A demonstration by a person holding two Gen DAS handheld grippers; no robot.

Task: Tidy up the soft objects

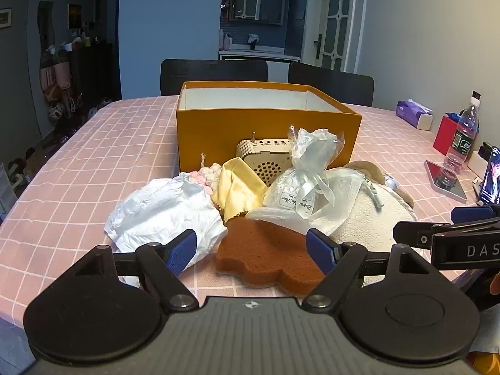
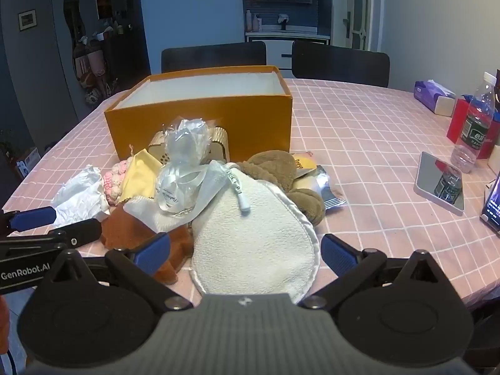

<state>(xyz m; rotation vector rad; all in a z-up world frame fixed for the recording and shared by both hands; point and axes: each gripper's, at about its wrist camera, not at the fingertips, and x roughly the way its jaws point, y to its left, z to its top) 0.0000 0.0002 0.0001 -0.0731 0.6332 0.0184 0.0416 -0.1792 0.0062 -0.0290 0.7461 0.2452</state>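
Left tongs (image 1: 251, 250) released, brown sponge (image 1: 268, 250) lying between tips on counter (image 1: 78, 172). Right tongs (image 2: 245, 251) released, straddling white towel pouch (image 2: 253, 250). Orange box (image 2: 200, 115) beyond pile, well ahead of both.

Both tongs, left (image 1: 251, 251) and right (image 2: 245, 254), agape

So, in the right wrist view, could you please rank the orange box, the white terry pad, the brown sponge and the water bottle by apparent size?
1. orange box
2. white terry pad, though nearness to the camera inflates it
3. brown sponge and water bottle look alike; the sponge is partly hidden
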